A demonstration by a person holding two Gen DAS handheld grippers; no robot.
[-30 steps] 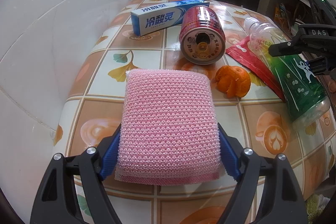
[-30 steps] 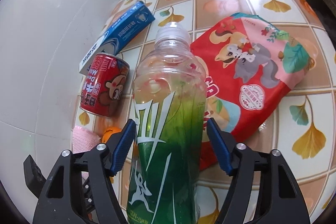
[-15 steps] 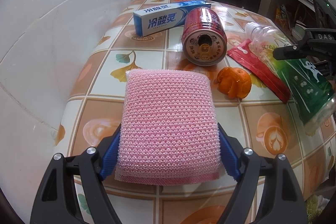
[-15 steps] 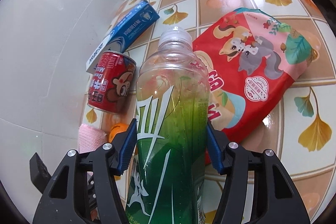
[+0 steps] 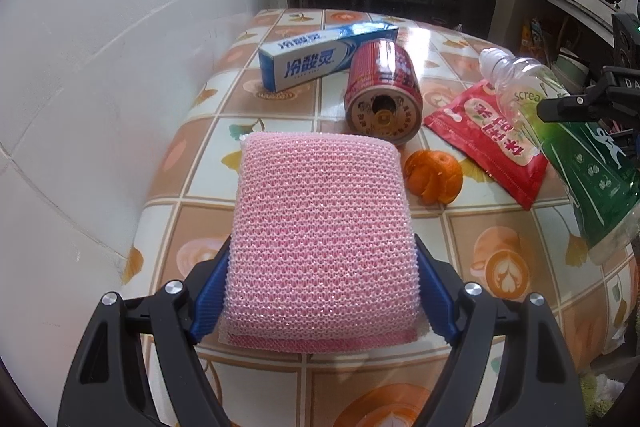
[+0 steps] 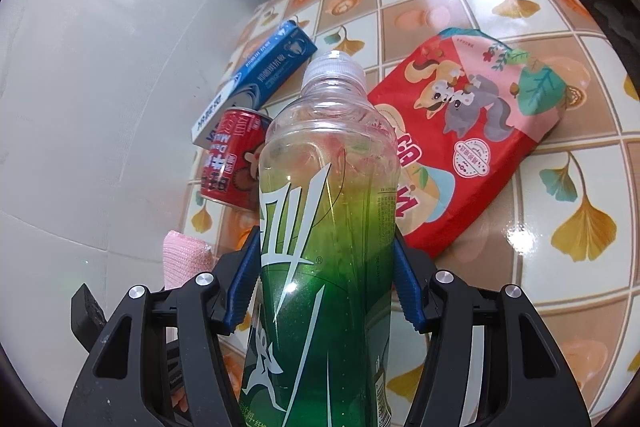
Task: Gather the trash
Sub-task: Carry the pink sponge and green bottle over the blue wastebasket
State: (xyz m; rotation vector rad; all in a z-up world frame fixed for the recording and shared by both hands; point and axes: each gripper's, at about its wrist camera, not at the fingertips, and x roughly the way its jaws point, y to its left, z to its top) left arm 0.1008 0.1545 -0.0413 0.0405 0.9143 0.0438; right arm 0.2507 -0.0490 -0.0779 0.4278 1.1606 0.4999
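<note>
Bottle [image 6: 328,227] sits clamped in right tongs [image 6: 326,279]; left tongs [image 5: 320,291] grip sponge [image 5: 320,239].

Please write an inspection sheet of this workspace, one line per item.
Surface: table with glossy tile-pattern cloth, against a white wall.
Job's things: bottle, can on its side, snack bag, box, peel.
Clutter: pink sponge.
Grippers: left gripper jaws press the sponge; right gripper jaws clamp the bottle.
Cables: nothing seen.
Surroundings: counter with kitchenware behind.
</note>
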